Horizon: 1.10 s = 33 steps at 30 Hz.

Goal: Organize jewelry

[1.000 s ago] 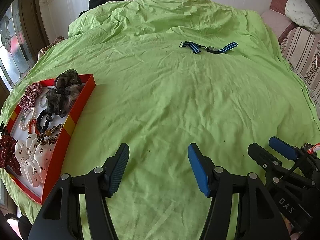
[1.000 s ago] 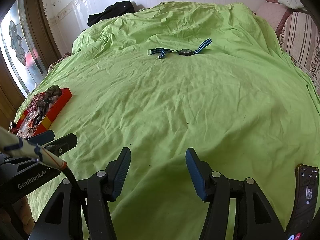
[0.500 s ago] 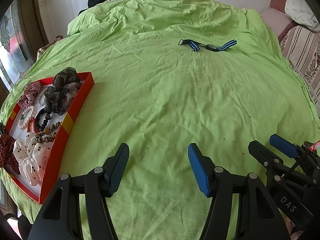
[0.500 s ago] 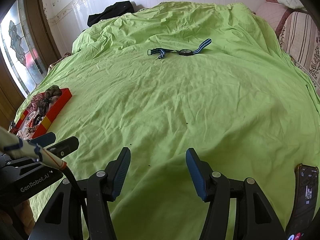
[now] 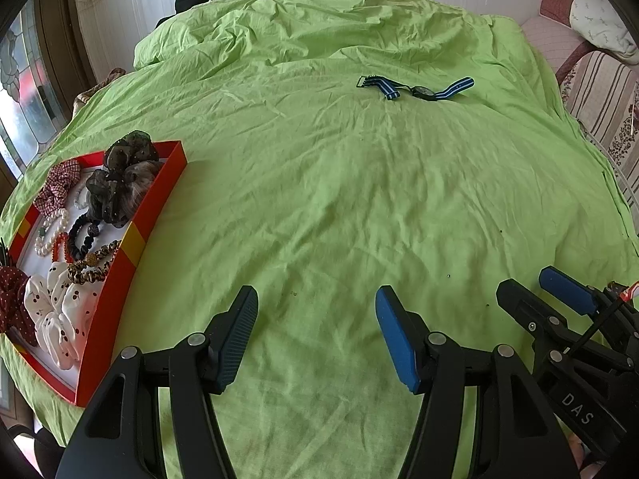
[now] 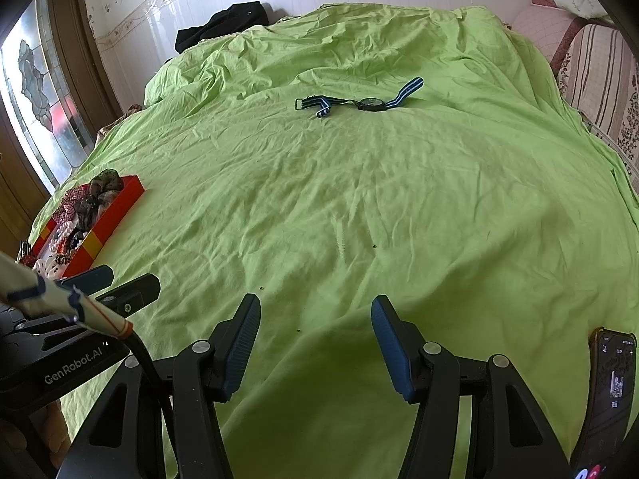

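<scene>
While both our left gripper and right gripper are hovering with fingers apart and empty, we are facing the watch, lying crosswise far ahead on the bed, roughly centred before the right one.

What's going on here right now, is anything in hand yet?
Nothing is held. The left gripper and right gripper both hover over the green bedspread with jaws open and empty. A red tray at the left edge of the bed already holds scrunchies, hair ties and bead strings. One blue-striped watch lies loose on the far side of the bed, out ahead of both grippers. A phone sits at the near right.
</scene>
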Tool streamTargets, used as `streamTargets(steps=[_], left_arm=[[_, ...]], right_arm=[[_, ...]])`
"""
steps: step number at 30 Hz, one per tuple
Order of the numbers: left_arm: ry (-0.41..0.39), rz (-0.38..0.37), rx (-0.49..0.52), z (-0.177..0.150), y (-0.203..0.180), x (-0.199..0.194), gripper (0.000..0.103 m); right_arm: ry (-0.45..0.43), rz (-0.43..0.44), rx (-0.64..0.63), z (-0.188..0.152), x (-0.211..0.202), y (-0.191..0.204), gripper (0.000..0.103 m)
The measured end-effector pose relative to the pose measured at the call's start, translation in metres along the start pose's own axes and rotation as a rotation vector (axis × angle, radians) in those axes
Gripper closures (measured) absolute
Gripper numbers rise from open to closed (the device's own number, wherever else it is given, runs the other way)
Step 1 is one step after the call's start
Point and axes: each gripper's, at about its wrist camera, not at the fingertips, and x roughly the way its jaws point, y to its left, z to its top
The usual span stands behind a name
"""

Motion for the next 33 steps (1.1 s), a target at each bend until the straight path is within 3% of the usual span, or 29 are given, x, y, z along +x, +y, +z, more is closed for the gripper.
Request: streamTargets(steps=[10, 21, 27, 30, 33], left_arm=[[0.006, 0.007, -0.001, -0.004, 0.000, 0.000, 0.043], [-0.010, 0.029, -0.027, -0.010, 0.018, -0.029, 0.043], [-0.102, 0.110, -0.031, -0.011, 0.037, -0.066, 0.041], [-0.161, 0.138, -0.038, -0.012, 0.050, -0.091, 0.024], [-0.240, 0.183, -0.045, -0.015, 0.065, -0.116, 0.021]], right_arm=[[-0.010, -0.009, -0.026, 0.000, -0.001, 0.003, 0.040], [-0.044, -0.053, -0.072, -0.002, -0.004, 0.014, 0.040], [-0.089, -0.054, -0.076, -0.008, -0.017, 0.025, 0.040], [-0.091, -0.053, -0.066, -0.011, -0.023, 0.035, 0.035], [-0.078, -0.025, -0.058, -0.012, -0.032, 0.050, 0.035]])
